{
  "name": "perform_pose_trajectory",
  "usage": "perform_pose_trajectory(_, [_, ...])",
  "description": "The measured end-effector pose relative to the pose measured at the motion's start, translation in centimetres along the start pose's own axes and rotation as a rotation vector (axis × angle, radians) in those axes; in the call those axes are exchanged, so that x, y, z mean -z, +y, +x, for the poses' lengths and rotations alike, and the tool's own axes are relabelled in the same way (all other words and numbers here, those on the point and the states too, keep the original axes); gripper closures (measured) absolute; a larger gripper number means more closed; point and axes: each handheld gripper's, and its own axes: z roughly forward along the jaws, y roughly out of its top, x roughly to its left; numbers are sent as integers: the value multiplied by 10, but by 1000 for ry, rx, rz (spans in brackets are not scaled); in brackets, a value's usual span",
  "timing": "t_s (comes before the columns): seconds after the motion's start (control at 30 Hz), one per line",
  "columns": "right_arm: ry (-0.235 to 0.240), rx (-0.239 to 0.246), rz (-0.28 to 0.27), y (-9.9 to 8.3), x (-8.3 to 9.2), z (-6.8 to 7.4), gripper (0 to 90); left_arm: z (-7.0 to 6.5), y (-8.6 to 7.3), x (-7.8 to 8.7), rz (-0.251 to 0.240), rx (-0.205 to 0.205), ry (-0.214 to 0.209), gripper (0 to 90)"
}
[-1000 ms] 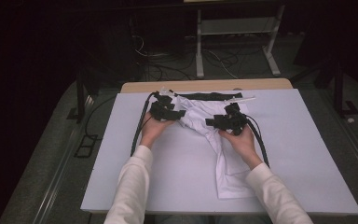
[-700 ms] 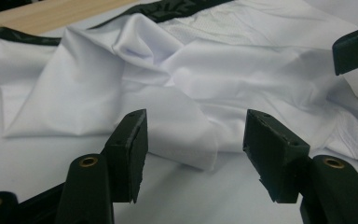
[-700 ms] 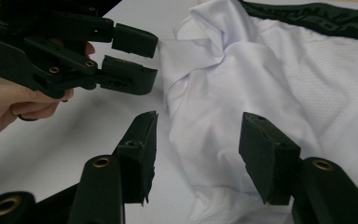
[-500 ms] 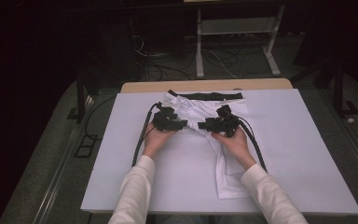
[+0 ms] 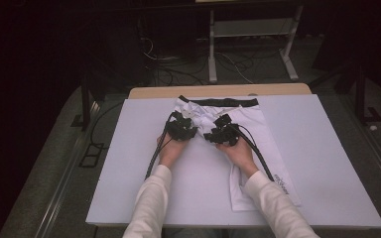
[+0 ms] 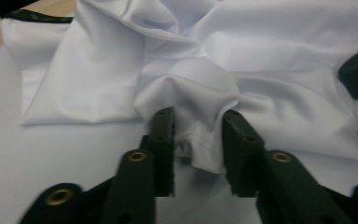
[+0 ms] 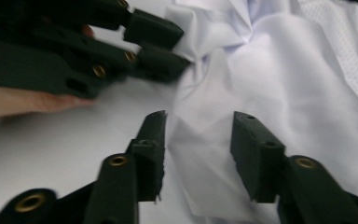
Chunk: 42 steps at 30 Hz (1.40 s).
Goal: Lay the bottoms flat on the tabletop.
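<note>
White shorts (image 5: 265,144) with a black waistband (image 5: 218,102) lie on the pale board (image 5: 327,163). One leg runs toward the person, and the other is bunched up near the waistband. Both grippers sit at that bunch, held by the person's hands. In the left gripper view the left gripper (image 6: 196,135) (image 5: 184,121) is open, and a crumpled hem of the shorts (image 6: 200,88) sits between its jaws. Just to its right, the right gripper (image 7: 198,140) (image 5: 212,131) is open over flat cloth (image 7: 270,79). The left gripper (image 7: 156,46) touches the fabric at the top left of the right gripper view.
The board lies on a wooden table (image 5: 149,92) whose far edge shows behind the waistband. Black cables (image 5: 258,153) trail from the grippers back along the person's forearms. A metal frame (image 5: 250,29) and loose wires stand on the dark floor beyond.
Both grippers came closer together and a little nearer the person. The far leg of the shorts has been gathered into a bunch by the waistband.
</note>
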Motion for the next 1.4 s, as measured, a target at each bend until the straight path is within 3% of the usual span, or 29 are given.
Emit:
perform_pose_trajectory(0.07, [-12, -23, 15, 0, -3, -2, 741, 3, 0, 1, 2, 13, -3, 791])
perform_pose_trajectory(0.13, [6, -55, 7, 0, -3, -6, 850, 7, -1, 4, 6, 28, -19, 832])
perform_pose_trajectory(0.23, [60, -82, -10, 2, 4, -10, 887, 13, -2, 12, 17, 48, -46, 844])
perform_pose_trajectory(0.3, [61, -61, -17, 5, 11, -9, 888, 17, -1, 21, 17, 55, -67, 846])
perform_pose_trajectory(0.57, [125, -49, -43, 10, 37, -8, 881, 24, 3, 69, 10, 81, -170, 849])
perform_pose_trajectory(0.83, [212, -57, -61, -2, 51, 4, 782, 31, 0, 124, -6, 137, -271, 849])
perform_pose_trajectory(0.97, [224, -48, -45, -11, 54, 11, 735, 33, 1, 145, -20, 131, -284, 849])
perform_pose_trajectory(1.2, [257, -32, -28, -24, 55, 23, 695, 38, 1, 162, -32, 168, -312, 849])
perform_pose_trajectory(1.4, [255, 22, -33, -26, 34, 37, 623, 42, -1, 149, -36, 206, -319, 847])
